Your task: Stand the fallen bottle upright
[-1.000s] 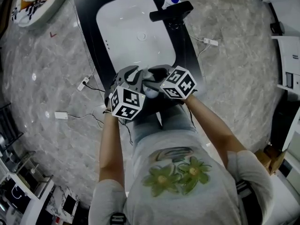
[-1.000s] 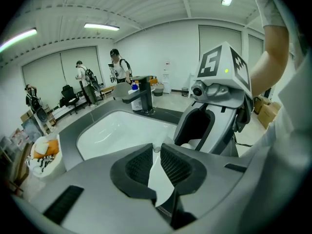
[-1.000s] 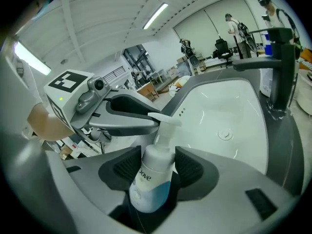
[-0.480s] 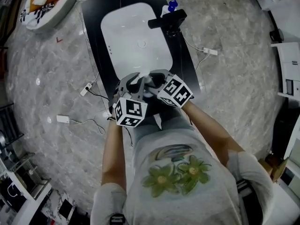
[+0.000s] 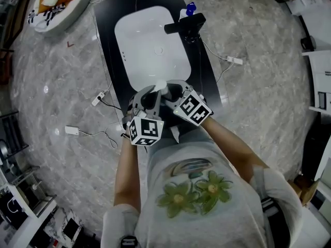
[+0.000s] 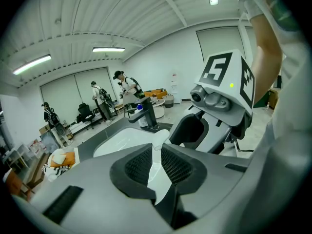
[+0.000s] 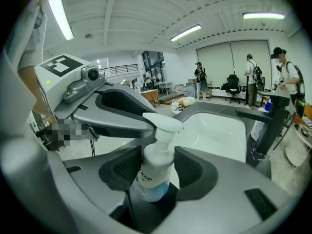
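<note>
A white pump bottle point(image 7: 152, 172) with a blue base stands nearly upright between my right gripper's point(image 7: 158, 165) pads, which press on its body. Its pump head point(image 7: 163, 121) rises above the jaws. In the head view both grippers meet over the black counter's near edge point(image 5: 207, 81), with the white pump head point(image 5: 160, 85) showing between them. My left gripper point(image 5: 149, 93) comes in from the left. In its own view a narrow white piece, the pump top point(image 6: 159, 141), sits pinched between its nearly closed pads point(image 6: 142, 164). The right gripper's marker cube point(image 6: 229, 79) is close by.
A white sink basin point(image 5: 150, 40) fills the counter behind the grippers. A black faucet point(image 5: 185, 24) and a blue-capped bottle point(image 5: 190, 7) stand at its far right. Cables and adapters point(image 5: 67, 130) lie on the marble floor. People stand far off in the room point(image 7: 251, 79).
Both grippers have lifted with the bottle between them. The right gripper has rolled, and the white pump head now sticks up above the grippers instead of lying low between them.
</note>
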`<state>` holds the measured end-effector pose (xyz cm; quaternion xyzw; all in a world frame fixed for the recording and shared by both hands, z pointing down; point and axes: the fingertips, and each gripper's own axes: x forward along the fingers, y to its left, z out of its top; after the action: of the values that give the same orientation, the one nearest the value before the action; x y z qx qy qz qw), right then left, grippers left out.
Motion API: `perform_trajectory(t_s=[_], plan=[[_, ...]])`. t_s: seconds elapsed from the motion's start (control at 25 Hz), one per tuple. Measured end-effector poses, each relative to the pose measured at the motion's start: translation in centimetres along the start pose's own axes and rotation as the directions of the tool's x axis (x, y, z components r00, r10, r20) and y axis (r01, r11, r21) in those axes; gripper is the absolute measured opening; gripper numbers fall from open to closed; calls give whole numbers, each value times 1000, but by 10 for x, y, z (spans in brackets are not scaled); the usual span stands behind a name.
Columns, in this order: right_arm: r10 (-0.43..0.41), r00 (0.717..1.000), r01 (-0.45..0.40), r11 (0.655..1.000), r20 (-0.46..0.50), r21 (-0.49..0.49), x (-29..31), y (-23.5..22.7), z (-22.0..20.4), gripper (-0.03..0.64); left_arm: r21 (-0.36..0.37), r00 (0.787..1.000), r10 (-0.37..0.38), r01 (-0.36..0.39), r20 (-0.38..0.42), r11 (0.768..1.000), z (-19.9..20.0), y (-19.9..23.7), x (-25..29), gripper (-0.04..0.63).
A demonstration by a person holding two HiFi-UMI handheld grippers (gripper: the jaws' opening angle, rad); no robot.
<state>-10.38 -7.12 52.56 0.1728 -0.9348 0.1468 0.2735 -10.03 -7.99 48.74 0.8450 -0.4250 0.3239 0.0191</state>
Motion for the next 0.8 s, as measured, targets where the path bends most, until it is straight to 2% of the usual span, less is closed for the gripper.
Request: perform_trajectory(t_s=[0.32,0.8], plan=[[-31,999,33,992,20,-124,-8,4,0,230,-39,999,15,-13,34,999,1,-12,-9,60],[-17,1000,20,984,19,-178,-14,15,-5,229,-95,999,-10,13,35,995,-3,-29,-21,60]])
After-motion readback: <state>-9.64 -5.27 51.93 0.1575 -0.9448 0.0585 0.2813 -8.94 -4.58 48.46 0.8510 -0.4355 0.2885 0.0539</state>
